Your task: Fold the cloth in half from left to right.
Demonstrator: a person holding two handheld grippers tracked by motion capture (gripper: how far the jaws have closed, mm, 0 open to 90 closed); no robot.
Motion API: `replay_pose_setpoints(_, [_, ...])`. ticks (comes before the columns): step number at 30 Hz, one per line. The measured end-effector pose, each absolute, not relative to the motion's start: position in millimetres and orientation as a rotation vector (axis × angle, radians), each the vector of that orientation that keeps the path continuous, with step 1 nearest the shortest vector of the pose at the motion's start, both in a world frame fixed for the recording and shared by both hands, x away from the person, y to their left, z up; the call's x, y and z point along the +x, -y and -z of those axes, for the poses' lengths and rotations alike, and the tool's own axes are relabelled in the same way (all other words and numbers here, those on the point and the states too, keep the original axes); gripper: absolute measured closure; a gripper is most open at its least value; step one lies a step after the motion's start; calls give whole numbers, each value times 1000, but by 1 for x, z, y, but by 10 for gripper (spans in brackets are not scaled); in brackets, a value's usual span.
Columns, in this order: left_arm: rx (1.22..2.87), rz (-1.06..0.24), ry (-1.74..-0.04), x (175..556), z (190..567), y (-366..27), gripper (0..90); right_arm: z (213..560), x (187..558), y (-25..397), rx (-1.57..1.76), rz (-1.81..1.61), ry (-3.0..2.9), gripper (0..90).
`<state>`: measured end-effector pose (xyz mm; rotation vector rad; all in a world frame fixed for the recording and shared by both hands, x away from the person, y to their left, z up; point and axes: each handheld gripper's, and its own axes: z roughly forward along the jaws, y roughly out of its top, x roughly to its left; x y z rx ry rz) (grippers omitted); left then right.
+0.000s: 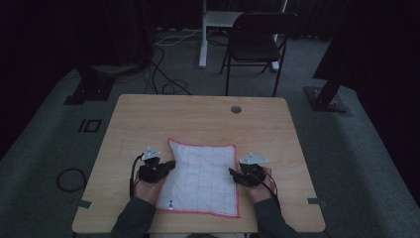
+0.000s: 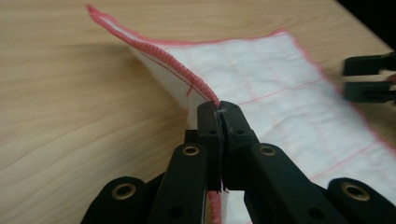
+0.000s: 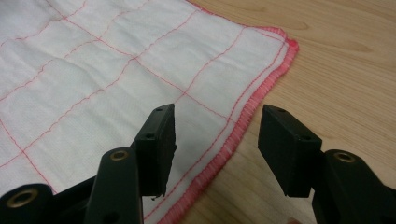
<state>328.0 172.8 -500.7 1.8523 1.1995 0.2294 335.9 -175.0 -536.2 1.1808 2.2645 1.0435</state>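
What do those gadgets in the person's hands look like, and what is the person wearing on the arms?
Each hand holds a black two-jaw tool. The left gripper and right gripper each carry a grey three-cornered plate on top and trail a thin black cable. Up close, the jaws are flat black blocks on black link arms with brass-coloured rivets. The sleeves are dark grey and reach to the wrists.

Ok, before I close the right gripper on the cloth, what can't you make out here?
- Left gripper view: the cloth edge inside the left gripper is hidden by its shut jaws.
- Right gripper view: the right gripper stands open over the hem; contact with the cloth is unclear.
- High view: the small mark near the cloth's near corner is too small to read.
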Motion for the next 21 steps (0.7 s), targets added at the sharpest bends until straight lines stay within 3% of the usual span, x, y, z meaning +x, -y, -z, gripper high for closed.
replay_pose_setpoints(21, [1913, -74, -1064, 347, 479, -105, 889, 536, 336, 182, 1219, -1075, -2276, 464])
